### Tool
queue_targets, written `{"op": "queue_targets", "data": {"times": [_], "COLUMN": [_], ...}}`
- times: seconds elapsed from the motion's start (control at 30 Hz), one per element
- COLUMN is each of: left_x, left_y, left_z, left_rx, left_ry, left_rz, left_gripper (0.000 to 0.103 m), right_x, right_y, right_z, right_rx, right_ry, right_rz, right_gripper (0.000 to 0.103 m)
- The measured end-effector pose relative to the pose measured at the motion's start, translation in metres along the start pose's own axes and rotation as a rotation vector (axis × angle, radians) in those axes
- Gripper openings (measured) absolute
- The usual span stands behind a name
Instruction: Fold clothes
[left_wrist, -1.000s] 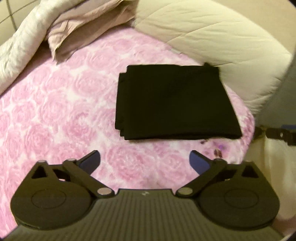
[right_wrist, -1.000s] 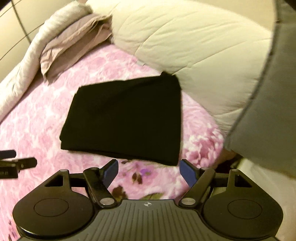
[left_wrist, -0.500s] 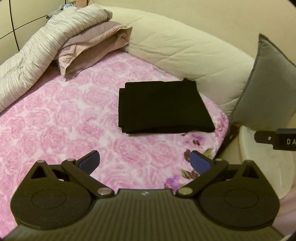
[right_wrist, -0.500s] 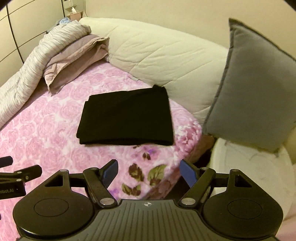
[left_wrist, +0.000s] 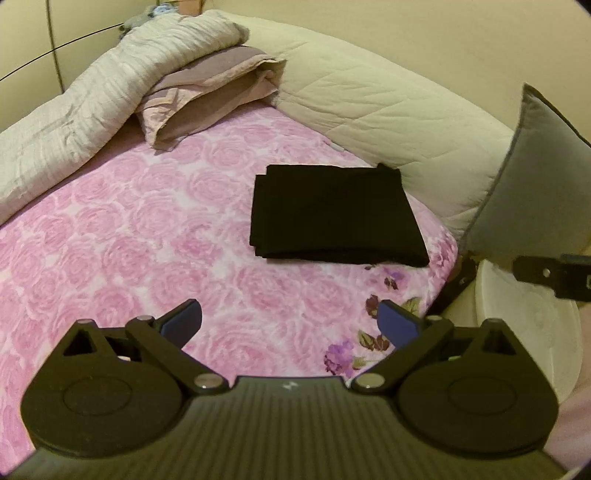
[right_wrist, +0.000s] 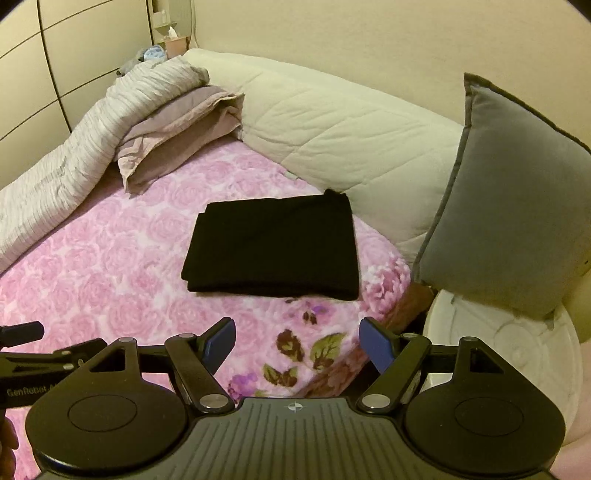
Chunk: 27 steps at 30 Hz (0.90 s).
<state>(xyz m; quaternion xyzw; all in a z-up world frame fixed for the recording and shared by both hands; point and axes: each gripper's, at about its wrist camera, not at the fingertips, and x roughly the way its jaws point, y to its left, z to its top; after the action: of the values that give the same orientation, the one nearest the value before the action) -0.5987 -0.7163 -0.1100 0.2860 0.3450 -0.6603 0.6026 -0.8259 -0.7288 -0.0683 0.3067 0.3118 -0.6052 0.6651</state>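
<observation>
A black garment (left_wrist: 334, 216) (right_wrist: 275, 245) lies folded into a flat rectangle on the pink rose-patterned bedspread (left_wrist: 122, 236) (right_wrist: 92, 273), near the bed's right corner. My left gripper (left_wrist: 290, 320) hangs open above the bedspread, well short of the garment, with nothing between its blue pads. My right gripper (right_wrist: 297, 345) is open too, above the bed's near corner, empty. Part of the right gripper shows at the right edge of the left wrist view, and the left one at the left edge of the right wrist view.
A cream quilted headboard cushion (left_wrist: 388, 114) (right_wrist: 351, 136) runs behind the garment. A grey pillow (left_wrist: 535, 192) (right_wrist: 513, 218) leans at the right above a white round stool (right_wrist: 517, 339). A rolled striped duvet (left_wrist: 92, 103) and mauve pillow (right_wrist: 177, 140) lie at the far left.
Both grippers have pulled back and risen away from the folded garment, which now looks smaller and farther off. More of the headboard, grey pillow and white stool has come into view.
</observation>
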Motion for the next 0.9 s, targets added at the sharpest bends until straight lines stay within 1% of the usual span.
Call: {"op": "queue_targets", "data": {"times": [0.17,0.3,0.4,0.53,0.63,0.8,0.9], "left_x": [-0.003,-0.003,-0.002,0.000,0.003,0.004,0.006], "left_y": [-0.011,-0.022,-0.029,-0.034,-0.036,-0.043,-0.042], "left_z": [0.005,0.007,0.005,0.003,0.004,0.007,0.007], "left_rx": [-0.037,-0.026,-0.023,-0.039,-0.051,-0.008,-0.026], "left_ry": [-0.005,-0.023,-0.012,0.016,0.037,0.032,0.039], "left_rz": [0.008,0.058,0.081,0.053,0.051,0.060,0.048], "left_gripper": [0.100,0.100,0.100,0.100,0.100,0.100,0.099], "right_x": [0.002,0.006,0.006,0.008,0.009,0.011,0.013], "right_y": [-0.015,-0.023,-0.028,-0.032,-0.033,-0.032,-0.030], "right_z": [0.002,0.000,-0.003,-0.004,-0.003,-0.002,-0.001], "right_rx": [0.010,0.011,0.019,0.023,0.018,0.007,0.004], "right_ry": [0.008,0.015,0.025,0.030,0.028,0.032,0.034], "right_rz": [0.022,0.036,0.043,0.047,0.050,0.053,0.058], "right_gripper": [0.077,0.077,0.077,0.077,0.077,0.077,0.077]}}
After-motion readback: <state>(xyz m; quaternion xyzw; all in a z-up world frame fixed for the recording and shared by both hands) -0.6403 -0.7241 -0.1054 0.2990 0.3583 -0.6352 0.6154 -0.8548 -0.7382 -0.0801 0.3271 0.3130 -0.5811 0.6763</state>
